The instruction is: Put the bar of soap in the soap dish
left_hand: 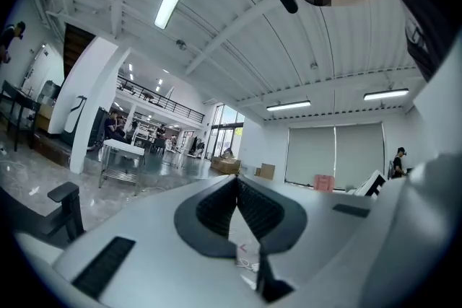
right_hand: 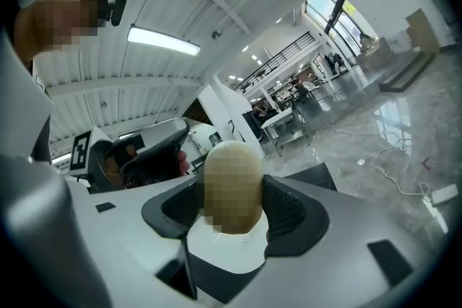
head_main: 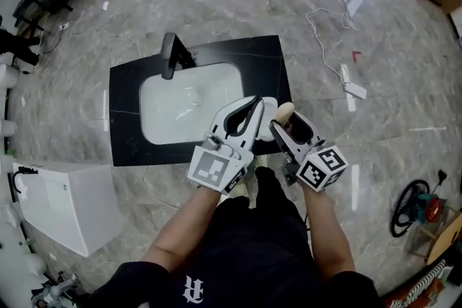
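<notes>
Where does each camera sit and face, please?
Head view: on the person's head, facing down at sink, forearms, left tongs, right tongs.
Left gripper view: on left tongs, facing up past their shut tips to the ceiling; person's shirt shows.
Right gripper view: on right tongs, facing along tips clamping the bar of soap.
Shared: head and right gripper views both show soap and left tongs.
</notes>
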{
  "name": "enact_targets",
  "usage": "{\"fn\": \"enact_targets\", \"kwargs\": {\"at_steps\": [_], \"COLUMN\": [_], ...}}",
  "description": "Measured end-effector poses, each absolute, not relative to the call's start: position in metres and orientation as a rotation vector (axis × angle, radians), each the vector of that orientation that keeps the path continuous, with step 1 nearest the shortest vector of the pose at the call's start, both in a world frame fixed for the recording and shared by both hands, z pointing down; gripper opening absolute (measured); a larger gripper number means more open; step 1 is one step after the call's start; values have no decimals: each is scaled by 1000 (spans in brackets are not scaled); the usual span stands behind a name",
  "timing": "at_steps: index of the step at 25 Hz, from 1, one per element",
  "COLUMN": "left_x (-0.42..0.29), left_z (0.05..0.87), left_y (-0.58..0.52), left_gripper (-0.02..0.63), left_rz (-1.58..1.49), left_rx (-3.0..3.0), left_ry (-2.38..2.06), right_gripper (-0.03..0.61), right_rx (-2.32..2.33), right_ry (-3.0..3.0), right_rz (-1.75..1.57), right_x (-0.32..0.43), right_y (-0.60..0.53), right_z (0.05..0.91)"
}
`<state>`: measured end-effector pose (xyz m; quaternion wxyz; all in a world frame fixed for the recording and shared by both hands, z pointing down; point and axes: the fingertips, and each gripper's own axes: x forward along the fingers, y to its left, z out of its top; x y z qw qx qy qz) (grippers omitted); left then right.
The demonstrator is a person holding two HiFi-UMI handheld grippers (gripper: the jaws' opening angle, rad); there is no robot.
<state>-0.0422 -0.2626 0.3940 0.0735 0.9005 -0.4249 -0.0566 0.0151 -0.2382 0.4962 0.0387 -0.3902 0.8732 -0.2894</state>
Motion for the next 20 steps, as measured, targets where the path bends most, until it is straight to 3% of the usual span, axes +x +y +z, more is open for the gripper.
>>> {"fn": "enact_targets", "kwargs": {"at_steps": [20], "left_x": [-39], "left_z": [488], "left_y": [-302], "left_gripper": [6], "left_rz": [-45], "left_rx": [2606], "left_ry": [-1257], "right_gripper": [259], "right_rx": [-1587], "right_ry": [2839], "right_rz": [-1012], "right_x": [3], "right_y": [-265], "right_z": [657]}}
